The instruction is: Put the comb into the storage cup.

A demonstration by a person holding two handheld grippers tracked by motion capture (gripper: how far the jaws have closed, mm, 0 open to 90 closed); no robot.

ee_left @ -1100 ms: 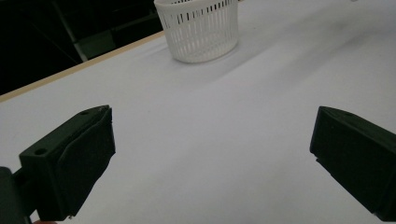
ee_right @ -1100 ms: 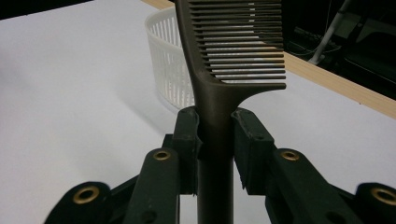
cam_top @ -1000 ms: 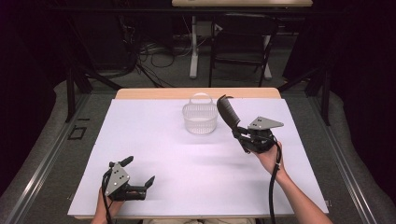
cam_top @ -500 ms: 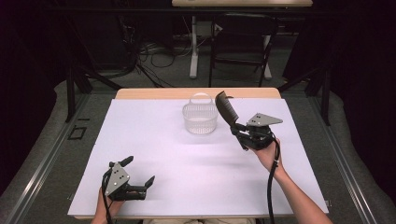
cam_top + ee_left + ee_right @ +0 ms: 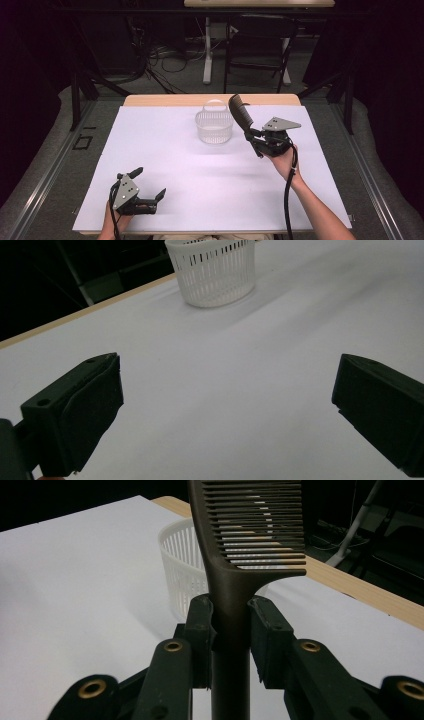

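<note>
A dark brown comb (image 5: 241,114) (image 5: 235,545) is clamped by its handle in my right gripper (image 5: 254,137) (image 5: 231,630), which is shut on it and held above the table to the right of the basket. The comb's toothed end points up and toward a white slotted basket (image 5: 214,127) (image 5: 179,570) (image 5: 212,270) at the table's far middle. My left gripper (image 5: 148,186) (image 5: 225,410) rests low on the white table cover near the front left, jaws wide open with nothing between them.
The white cover (image 5: 200,170) spans most of the wooden table (image 5: 165,100). Beyond the far edge stand a chair (image 5: 260,45), table legs and floor cables. A cable (image 5: 289,200) trails from my right gripper along the forearm.
My right gripper has shifted slightly, carrying the comb a little nearer the basket with its head tipped more toward it. The left gripper has stayed put.
</note>
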